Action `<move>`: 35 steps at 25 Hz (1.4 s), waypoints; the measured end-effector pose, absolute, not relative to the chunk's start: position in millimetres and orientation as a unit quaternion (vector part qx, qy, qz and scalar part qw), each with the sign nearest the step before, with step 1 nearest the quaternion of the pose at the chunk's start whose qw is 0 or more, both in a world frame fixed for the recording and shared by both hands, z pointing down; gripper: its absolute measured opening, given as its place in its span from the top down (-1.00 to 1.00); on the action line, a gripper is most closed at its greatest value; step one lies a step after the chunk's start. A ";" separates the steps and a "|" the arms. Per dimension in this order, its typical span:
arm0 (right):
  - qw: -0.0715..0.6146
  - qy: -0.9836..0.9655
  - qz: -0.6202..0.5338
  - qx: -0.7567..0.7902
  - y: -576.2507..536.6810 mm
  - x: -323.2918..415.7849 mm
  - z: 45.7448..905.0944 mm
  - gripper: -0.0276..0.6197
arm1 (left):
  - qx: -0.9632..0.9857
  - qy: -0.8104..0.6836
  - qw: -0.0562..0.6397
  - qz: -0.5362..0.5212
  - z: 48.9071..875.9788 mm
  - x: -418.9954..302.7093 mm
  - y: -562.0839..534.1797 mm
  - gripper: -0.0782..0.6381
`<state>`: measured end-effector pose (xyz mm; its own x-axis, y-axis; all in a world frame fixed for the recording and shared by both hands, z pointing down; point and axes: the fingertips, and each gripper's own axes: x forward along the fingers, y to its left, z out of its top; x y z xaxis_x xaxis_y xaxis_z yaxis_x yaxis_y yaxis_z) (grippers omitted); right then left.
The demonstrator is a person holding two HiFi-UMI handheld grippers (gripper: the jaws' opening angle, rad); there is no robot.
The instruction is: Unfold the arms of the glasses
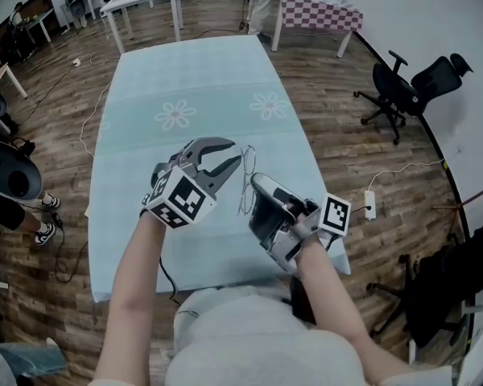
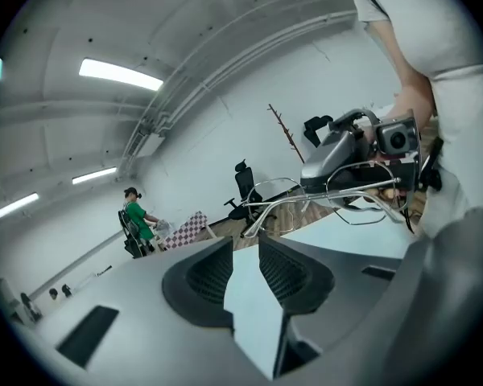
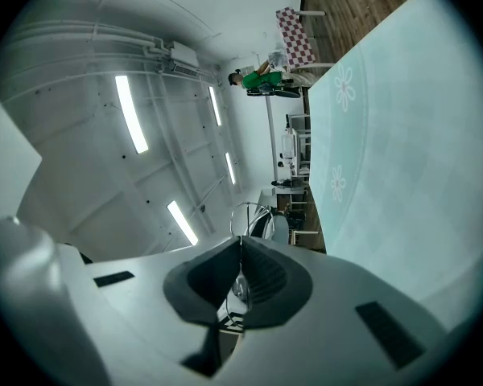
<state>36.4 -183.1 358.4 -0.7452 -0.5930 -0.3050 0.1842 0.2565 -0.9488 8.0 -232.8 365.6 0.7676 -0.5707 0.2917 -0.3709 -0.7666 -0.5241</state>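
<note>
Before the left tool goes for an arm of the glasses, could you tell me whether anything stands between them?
Nothing visible does: the open left tool faces the glasses across bare air, and the right tool holds them from the other side.

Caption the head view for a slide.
Right gripper holds wire glasses over the table; left gripper, open, beside them.

Flowered blue tablecloth [image 1: 185, 71], black office chair [image 1: 386, 87], checkered table [image 1: 322, 13]

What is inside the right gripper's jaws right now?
A thin wire part of the glasses, pinched between the shut pads of the right gripper, with one rim loop poking out beyond them. The pads hide exactly which part is clamped.
</note>
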 end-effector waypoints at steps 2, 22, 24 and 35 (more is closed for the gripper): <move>0.326 0.720 -0.597 -0.140 -182.6 35.8 359.1 0.88 | -0.902 0.246 0.261 -0.240 366.0 10.8 -232.3 0.48; 0.323 0.715 -0.605 -0.137 -182.2 33.0 361.4 0.88 | -0.835 0.210 0.403 -0.310 375.3 11.0 -231.5 0.69; 0.323 0.714 -0.605 -0.138 -182.7 33.9 361.6 0.88 | -0.835 0.213 0.402 -0.310 375.7 9.8 -231.6 0.69; 0.323 0.715 -0.604 -0.143 -182.3 34.5 358.4 0.88 | -0.828 0.229 0.407 -0.310 367.6 -0.6 -230.2 0.68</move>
<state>34.5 -182.3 358.4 -0.7507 -0.5942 -0.2888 0.1856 0.2299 -0.9554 -0.6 -230.2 367.6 0.7033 -0.6313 0.3267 -0.1279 -0.5645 -0.8155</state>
